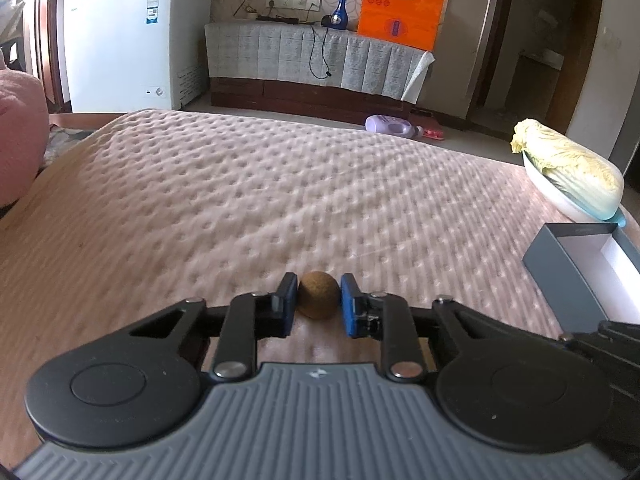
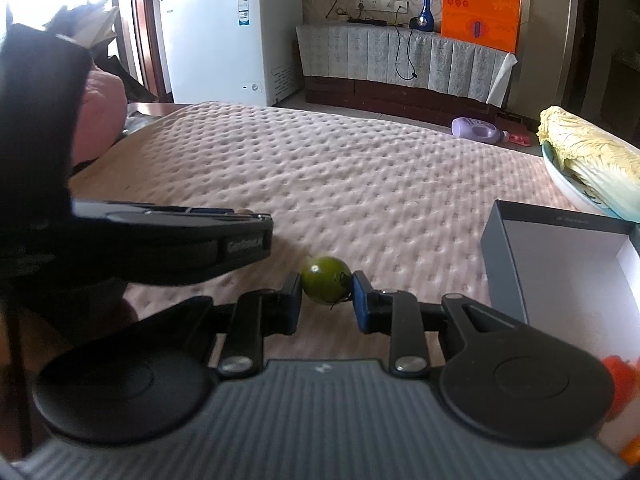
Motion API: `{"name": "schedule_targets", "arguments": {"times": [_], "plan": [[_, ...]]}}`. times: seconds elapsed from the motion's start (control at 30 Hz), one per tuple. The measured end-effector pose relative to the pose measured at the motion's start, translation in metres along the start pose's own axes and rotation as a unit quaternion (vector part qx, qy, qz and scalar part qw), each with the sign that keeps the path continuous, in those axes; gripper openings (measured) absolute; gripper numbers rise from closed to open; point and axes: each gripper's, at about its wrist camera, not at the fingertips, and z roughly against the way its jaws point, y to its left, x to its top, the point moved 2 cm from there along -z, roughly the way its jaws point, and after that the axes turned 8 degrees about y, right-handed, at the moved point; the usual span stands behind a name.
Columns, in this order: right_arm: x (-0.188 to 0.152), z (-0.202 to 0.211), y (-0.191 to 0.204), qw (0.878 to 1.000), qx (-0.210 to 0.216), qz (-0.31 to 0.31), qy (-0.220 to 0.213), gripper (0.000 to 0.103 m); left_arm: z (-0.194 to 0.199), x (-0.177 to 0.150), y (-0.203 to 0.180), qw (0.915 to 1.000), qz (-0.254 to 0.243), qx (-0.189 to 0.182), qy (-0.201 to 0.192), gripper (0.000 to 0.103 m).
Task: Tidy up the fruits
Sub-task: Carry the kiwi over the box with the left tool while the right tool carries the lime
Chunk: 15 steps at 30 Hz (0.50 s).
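My left tongs (image 1: 319,300) clamp the brown fruit (image 1: 318,295), right tongs (image 2: 327,294) the green fruit (image 2: 326,285), bound for the box (image 2: 560,264) on my right

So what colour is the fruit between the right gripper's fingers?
Green fruit, clearest in the right wrist view.

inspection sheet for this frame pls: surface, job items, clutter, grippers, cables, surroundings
Surface: pink quilted bedspread, wrinkled.
Job's things: brown fruit and green fruit, each between fingers; open grey box, orange item in its corner.
Clutter: napa cabbage on white dish.
Grippers: left gripper closed on brown fruit; right gripper closed on green fruit.
Cables: black cable hanging over cabinet cloth.
Surroundings: white freezer, orange bag, blue bottle.
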Motion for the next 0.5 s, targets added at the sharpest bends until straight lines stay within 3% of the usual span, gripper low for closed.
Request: {"name": "schedule_targets", "arguments": {"times": [0.27,0.5], "plan": [[-0.014,0.037,-0.005,1.000,0.002,-0.002,-0.007,0.030,0.007,-0.004,-0.006,1.0000,-0.002,-0.004,0.002,0.027],[-0.032,0.082,-0.016,1.000,-0.007,-0.009,-0.027,0.030,0.037,-0.014,-0.023,0.9998,-0.016,-0.005,-0.006,0.027]]}}
